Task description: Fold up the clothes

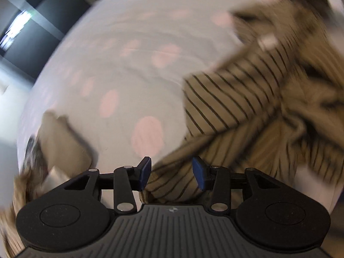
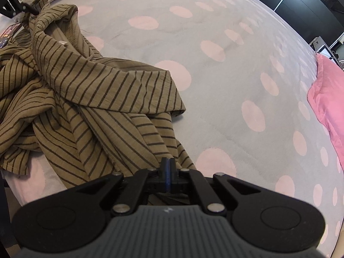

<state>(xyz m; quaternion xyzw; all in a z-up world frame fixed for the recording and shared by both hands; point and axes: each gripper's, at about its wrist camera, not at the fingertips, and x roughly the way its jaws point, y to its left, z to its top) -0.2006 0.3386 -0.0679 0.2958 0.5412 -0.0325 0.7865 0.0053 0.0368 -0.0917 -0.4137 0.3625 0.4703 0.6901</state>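
Grey bedding [image 2: 215,68] with pale pink dots covers the bed. Nearest, the right claw [image 2: 168,167] has its blue pads pressed together, pinching the near hem of the striped garment [image 2: 90,90]. That olive-tan garment with dark stripes lies crumpled on the near left of the bed, and a pink blanket [image 2: 326,99] runs along the right edge. In the blurred left wrist view, the left claw [image 1: 172,173] stands spread over the garment's edge, pads not pressing it. Farther off, dark walls [image 2: 296,2] stand behind the bed.
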